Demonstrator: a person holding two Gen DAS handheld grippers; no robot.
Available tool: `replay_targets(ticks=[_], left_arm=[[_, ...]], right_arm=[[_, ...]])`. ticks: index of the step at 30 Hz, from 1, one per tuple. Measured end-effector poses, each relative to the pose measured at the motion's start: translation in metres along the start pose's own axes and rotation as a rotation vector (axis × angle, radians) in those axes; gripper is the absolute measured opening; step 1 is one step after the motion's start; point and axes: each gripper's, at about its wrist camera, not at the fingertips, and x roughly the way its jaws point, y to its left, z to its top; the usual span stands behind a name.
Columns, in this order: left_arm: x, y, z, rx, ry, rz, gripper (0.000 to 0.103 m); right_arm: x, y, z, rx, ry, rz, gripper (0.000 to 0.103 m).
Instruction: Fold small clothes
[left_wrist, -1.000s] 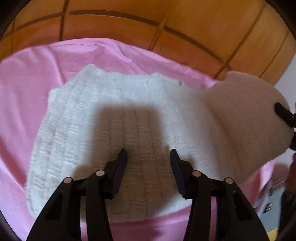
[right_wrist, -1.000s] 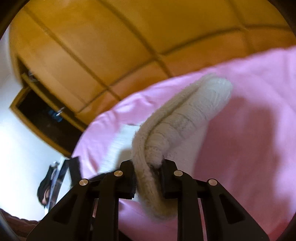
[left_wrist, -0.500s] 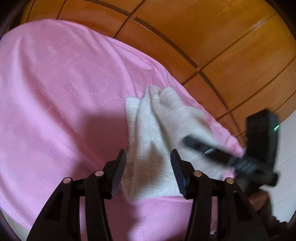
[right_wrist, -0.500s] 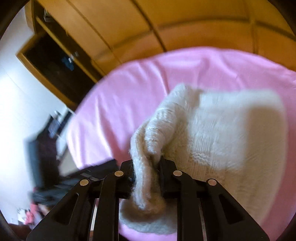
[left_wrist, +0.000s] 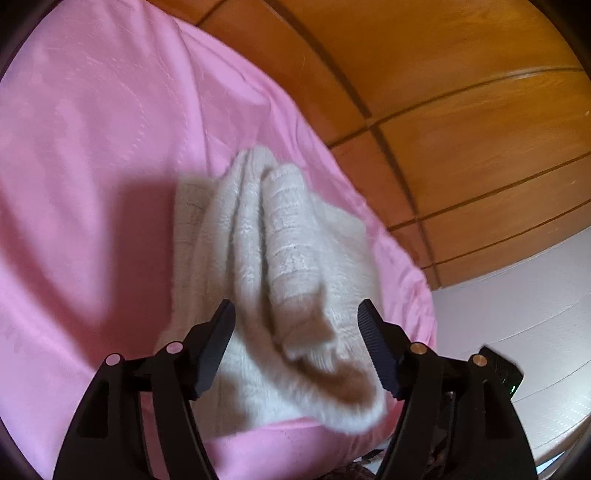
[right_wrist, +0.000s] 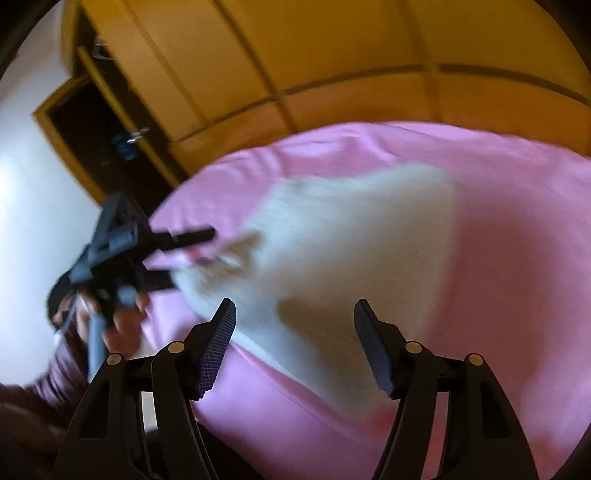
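A: Right gripper (right_wrist: 294, 341), a second ago and half a second ago: jaws clamped on a bunched fold of the white knit sweater (right_wrist: 343, 258). Now jaws stand wide apart, nothing between them.

B: Sweater state?

A: Released. It lies on the pink bedsheet (right_wrist: 517, 229), blurred in the right wrist view. A second ago one end hung lifted off the sheet.

B: Left gripper (left_wrist: 295, 345)?

A: Jaws spread wider than before. A second ago the view showed the sweater spread flat; now it sees stacked folded layers (left_wrist: 280, 236), the near edge lying between the jaws. From the right wrist view it has come in at the sweater's left edge (right_wrist: 177, 258).
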Motion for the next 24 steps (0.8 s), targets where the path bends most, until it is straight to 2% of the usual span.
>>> replay_targets(ticks=[1, 3, 4, 5, 8, 12, 13, 15, 18, 20, 24], left_arm=[[0.007, -0.003, 0.003, 0.006, 0.024, 0.003, 0.068], [0.02, -0.011, 0.006, 0.024, 0.059, 0.049, 0.05], [0.028, -0.019, 0.007, 0.064, 0.081, 0.083, 0.033], [0.032, -0.024, 0.009, 0.089, 0.078, 0.117, 0.027], [0.026, -0.044, 0.01, 0.171, 0.032, 0.198, 0.019], [0.004, -0.045, 0.004, 0.197, -0.017, 0.257, 0.018], [0.002, -0.04, 0.0, 0.2, -0.021, 0.295, 0.018], [0.015, -0.022, -0.008, 0.218, -0.004, 0.421, 0.019], [0.025, -0.014, -0.014, 0.218, -0.039, 0.479, 0.033], [0.021, -0.025, -0.016, 0.235, -0.073, 0.529, 0.054], [-0.003, -0.048, -0.017, 0.255, -0.16, 0.568, 0.053]], right_arm=[[-0.006, -0.009, -0.008, 0.013, 0.002, -0.026, 0.066], [-0.012, -0.021, -0.021, 0.033, 0.003, -0.058, 0.066], [-0.011, -0.025, -0.025, 0.047, 0.002, -0.067, 0.066], [-0.013, -0.027, -0.026, 0.048, -0.001, -0.069, 0.066], [-0.008, -0.018, -0.022, 0.025, -0.023, -0.055, 0.066], [0.012, 0.009, -0.017, -0.066, -0.003, -0.004, 0.062], [0.024, 0.019, -0.02, -0.103, 0.023, -0.023, 0.062], [0.047, 0.028, -0.03, -0.142, 0.075, -0.051, 0.063], [0.062, 0.041, -0.043, -0.223, 0.058, -0.136, 0.063], [0.058, 0.044, -0.042, -0.246, 0.063, -0.167, 0.063], [0.032, 0.036, -0.033, -0.232, 0.064, -0.109, 0.063]])
